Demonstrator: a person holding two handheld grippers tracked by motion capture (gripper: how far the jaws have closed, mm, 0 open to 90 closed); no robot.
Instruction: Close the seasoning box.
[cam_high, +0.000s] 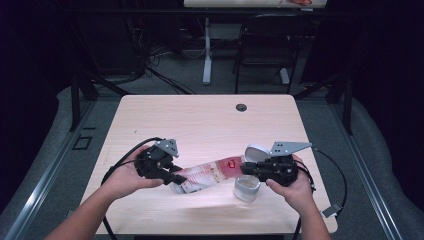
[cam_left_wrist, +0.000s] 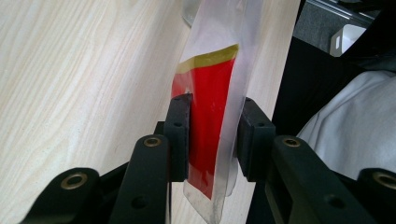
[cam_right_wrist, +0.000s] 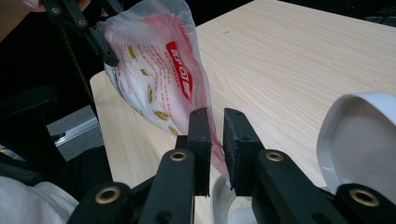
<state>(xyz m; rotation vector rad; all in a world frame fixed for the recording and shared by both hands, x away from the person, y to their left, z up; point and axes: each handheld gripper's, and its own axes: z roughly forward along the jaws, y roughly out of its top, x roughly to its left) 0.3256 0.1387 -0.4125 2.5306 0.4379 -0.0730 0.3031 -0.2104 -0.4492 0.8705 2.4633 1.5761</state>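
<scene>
while the printed plastic bag (cam_high: 207, 175) hangs stretched between the two claws near the table's (cam_high: 200, 120) front edge, it looks light, thin and floppy, with a slick film that would slide out of a loose pinch; my judgement is that it wants holding by its flat sealed ends, where the film lies doubled and gives the pads something to bite.

at the left, the left claw (cam_high: 176, 178) has just that kind of hold: in the left gripper view its jaws stand narrow, one on either side of the bag's red-printed end (cam_left_wrist: 208, 126), and they have been drawing together on it, the film pressed between the pads (cam_left_wrist: 180, 135). the left hand (cam_high: 125, 177) cups the gripper body from below and behind, forearm coming in from the table's front left, the jaws pointing toward the middle of the table.

to the right, past the bag's belly, the right claw (cam_high: 246, 168) pinches the other end (cam_right_wrist: 212, 140) between narrow jaws, directly above a small clear cup (cam_high: 247, 188) that stands near the front right corner; a white lid (cam_high: 256, 151) shows just behind it. the right hand (cam_high: 295, 185) grips from the right side, jaws pointing left toward the other gripper, so the bag slopes down a little toward the left claw.
</scene>
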